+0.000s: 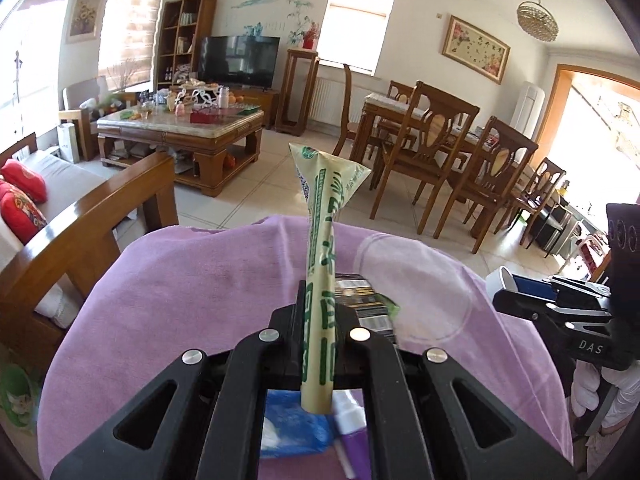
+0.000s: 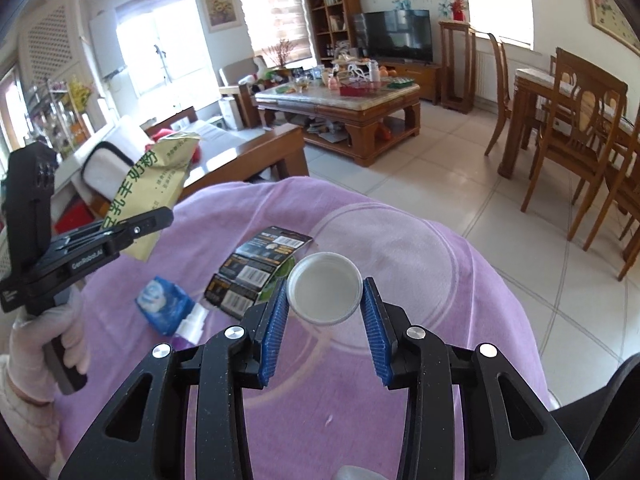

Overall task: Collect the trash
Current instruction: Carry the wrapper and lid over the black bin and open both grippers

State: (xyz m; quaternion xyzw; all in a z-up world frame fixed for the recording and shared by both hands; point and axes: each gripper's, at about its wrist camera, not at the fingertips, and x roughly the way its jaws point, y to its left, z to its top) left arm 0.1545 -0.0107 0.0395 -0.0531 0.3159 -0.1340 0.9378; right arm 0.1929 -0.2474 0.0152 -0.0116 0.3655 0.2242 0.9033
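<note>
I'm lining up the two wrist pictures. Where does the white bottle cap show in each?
Left wrist view: the white cap sits at the far right edge, mostly hidden in the right gripper.
Right wrist view: the white cap is at centre, between the blue pads, above the purple cloth.
Shared landmark: the television.
</note>
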